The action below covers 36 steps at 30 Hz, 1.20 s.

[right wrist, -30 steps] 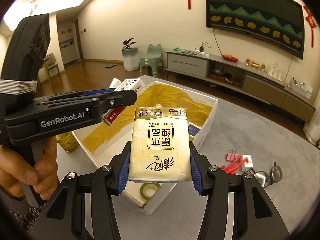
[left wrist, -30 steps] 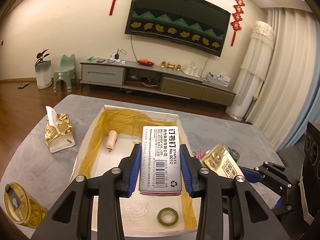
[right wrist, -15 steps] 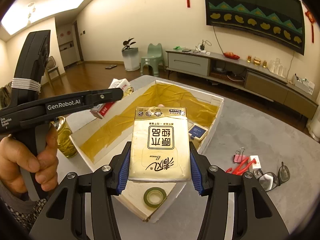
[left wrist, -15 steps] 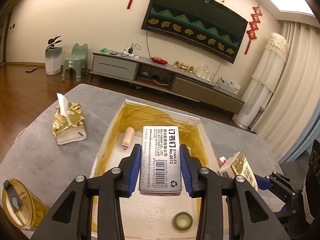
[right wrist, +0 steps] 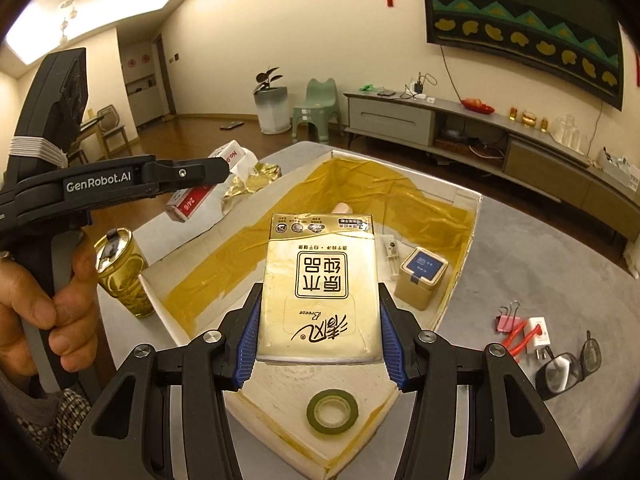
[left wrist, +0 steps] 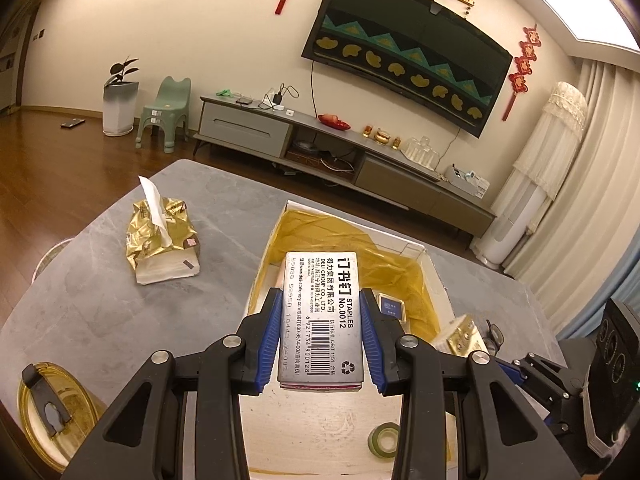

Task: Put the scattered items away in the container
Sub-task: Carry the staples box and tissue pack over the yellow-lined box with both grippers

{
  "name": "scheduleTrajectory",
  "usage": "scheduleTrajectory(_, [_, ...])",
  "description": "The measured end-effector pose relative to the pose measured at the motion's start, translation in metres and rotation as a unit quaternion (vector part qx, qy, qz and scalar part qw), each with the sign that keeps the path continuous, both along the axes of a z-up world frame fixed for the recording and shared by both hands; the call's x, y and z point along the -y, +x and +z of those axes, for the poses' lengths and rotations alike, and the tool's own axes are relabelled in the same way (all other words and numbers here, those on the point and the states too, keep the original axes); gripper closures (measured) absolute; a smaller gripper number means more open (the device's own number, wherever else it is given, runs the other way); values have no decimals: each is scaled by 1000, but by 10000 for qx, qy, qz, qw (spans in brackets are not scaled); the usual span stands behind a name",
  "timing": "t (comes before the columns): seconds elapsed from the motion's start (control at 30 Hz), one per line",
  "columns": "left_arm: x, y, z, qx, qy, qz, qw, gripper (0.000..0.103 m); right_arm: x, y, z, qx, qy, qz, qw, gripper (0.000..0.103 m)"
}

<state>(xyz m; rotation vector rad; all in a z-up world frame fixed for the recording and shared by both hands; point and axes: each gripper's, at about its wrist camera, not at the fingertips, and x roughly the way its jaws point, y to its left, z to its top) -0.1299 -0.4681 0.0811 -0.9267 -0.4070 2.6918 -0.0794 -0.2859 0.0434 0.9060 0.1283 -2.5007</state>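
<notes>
A green stool (left wrist: 165, 113) stands beside a potted plant (left wrist: 119, 105).

warm ceiling light, sharp frames, fisheye-bent edges, dark corners.

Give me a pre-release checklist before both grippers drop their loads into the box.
1. Left gripper clamped on the staples box: ok.
2. Right gripper clamped on the tissue pack: ok.
3. Both loads over the container: ok.
4. Bare floor to land on, clear of the tape roll and small tin: ok.
5. Height above the floor: cannot tell.
6. Binder clip and glasses on the table, not yet tidied: not ok.
</notes>
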Motion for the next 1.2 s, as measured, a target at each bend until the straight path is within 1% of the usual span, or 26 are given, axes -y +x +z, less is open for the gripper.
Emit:
scheduleTrajectory(0.13, [-8, -6, -4, 93, -75, -72, 9999, 64, 1, -10, -5, 173, -121, -33, 9998, 48])
scheduleTrajectory(0.33, [-11, -20, -5, 160, -149, -53, 9997, 64, -1, -27, -5, 313, -135, -18, 9994, 48])
scheduleTrajectory(0.5, [-14, -30, -9, 260, -196, -9, 9995, 64, -8, -47, -5, 644, -518, -20, 9966, 48])
scheduleTrajectory(0.57, [-15, -35, -10, 304, -243, -2, 9992, 64, -10, -54, -5, 690, -574, -47, 9959, 48])
scheduleTrajectory(0.7, [-16, -41, -13, 368, -337, -1, 9988, 64, -11, -59, -4, 741, -632, -80, 9952, 48])
scheduleTrajectory(0.87, [-15, -51, -14, 416, -551, 37, 9976, 64, -12, -58, -1, 852, -701, -89, 9939, 48])
scheduleTrajectory(0.97, [-12, -57, -13, 431, -527, 30, 9977, 64, -8, -56, 5, 915, -653, -45, 9936, 48])
scheduleTrajectory(1.07, [-13, -64, -12, 459, -489, -62, 9977, 64, 1, -62, 12, 919, -411, -4, 9949, 48])
scheduleTrajectory(1.2, [-16, -68, -8, 409, -568, -43, 9975, 64, 15, -76, 14, 938, -91, 62, 9955, 48])
